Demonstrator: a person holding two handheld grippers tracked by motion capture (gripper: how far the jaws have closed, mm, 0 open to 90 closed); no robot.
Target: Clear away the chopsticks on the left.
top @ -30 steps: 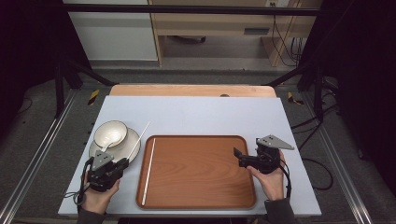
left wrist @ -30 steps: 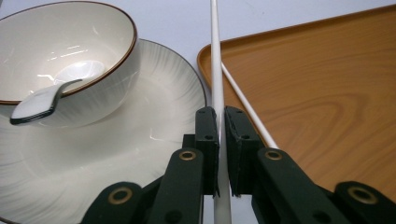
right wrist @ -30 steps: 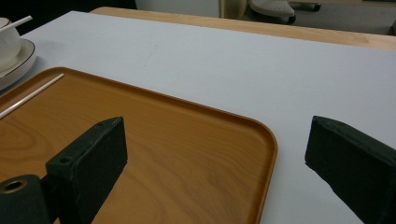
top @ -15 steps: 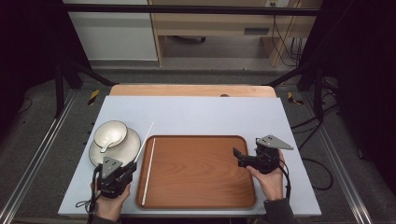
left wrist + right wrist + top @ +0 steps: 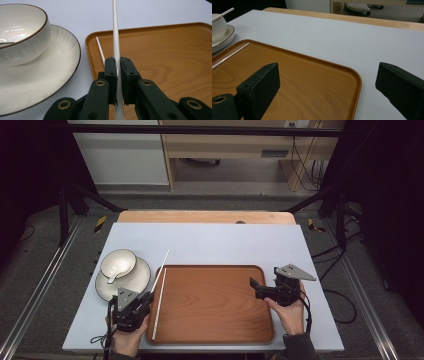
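My left gripper (image 5: pixel 145 298) (image 5: pixel 118 61) is shut on a white chopstick (image 5: pixel 162 264) (image 5: pixel 115 30), which points away over the tray's left rim onto the table. A second white chopstick (image 5: pixel 157 316) (image 5: pixel 100 50) lies inside the brown wooden tray (image 5: pixel 215 320) (image 5: pixel 170 50) along its left edge. Left of the tray a white bowl (image 5: pixel 118 262) (image 5: pixel 20 37) sits on a white plate (image 5: pixel 140 279) (image 5: pixel 50 75). My right gripper (image 5: pixel 255 289) (image 5: pixel 328 71) is open over the tray's right rim (image 5: pixel 358 82), with nothing between its jaws.
The tray rests on a pale blue mat (image 5: pixel 225 245) that covers most of a wooden table (image 5: pixel 200 216). Bare mat lies beyond the tray and to its right. Metal frame rails (image 5: pixel 45 270) run along both sides of the table.
My left gripper has shifted slightly right toward the tray's left edge, and the held chopstick's far tip has swung right with it. The right gripper has stayed in place.
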